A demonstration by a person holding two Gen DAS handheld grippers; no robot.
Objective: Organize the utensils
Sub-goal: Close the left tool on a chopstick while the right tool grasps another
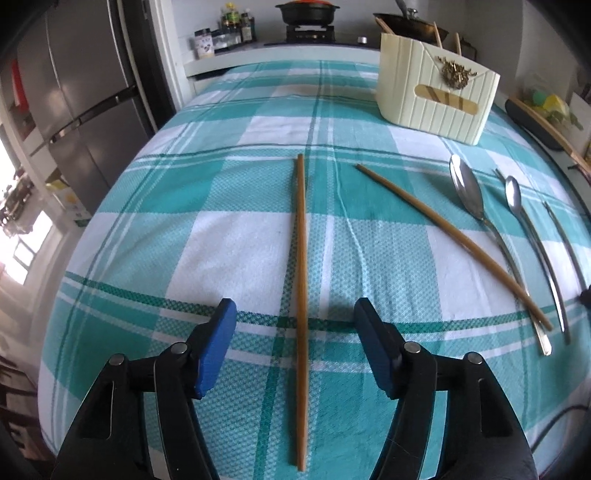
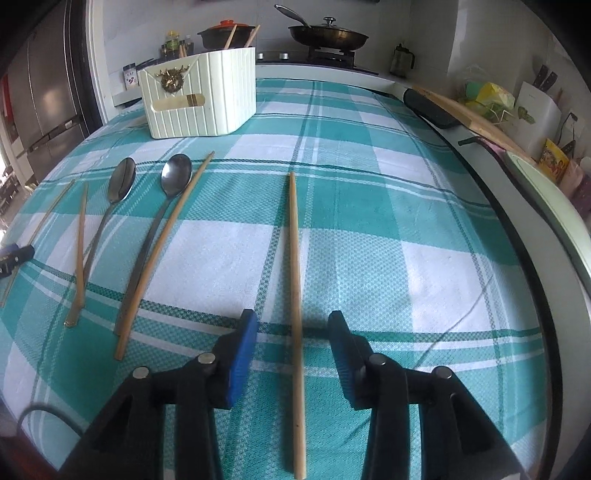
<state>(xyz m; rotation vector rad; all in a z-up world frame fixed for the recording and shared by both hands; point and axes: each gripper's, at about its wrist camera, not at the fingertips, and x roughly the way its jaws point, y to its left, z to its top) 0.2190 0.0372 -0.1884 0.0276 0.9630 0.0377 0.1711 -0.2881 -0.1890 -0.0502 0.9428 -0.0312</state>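
Observation:
A cream ribbed utensil holder (image 1: 436, 99) stands at the far side of the checked cloth; it also shows in the right wrist view (image 2: 199, 99), with chopsticks sticking out. My left gripper (image 1: 295, 314) is open, its jaws either side of a wooden chopstick (image 1: 301, 258) lying flat. A second chopstick (image 1: 454, 240) and two steel spoons (image 1: 476, 206) lie to its right. My right gripper (image 2: 293, 325) is open, straddling another chopstick (image 2: 295, 288) on the cloth. Left of it lie a chopstick (image 2: 166, 251), two spoons (image 2: 173, 181) and more chopsticks (image 2: 80, 251).
The teal and white cloth (image 2: 369, 221) covers the table. A stove with a pan (image 2: 328, 37) and a pot (image 1: 306, 13) is behind. A fridge (image 1: 74, 92) stands at the left. A cutting board (image 2: 461, 107) and clutter line the right edge.

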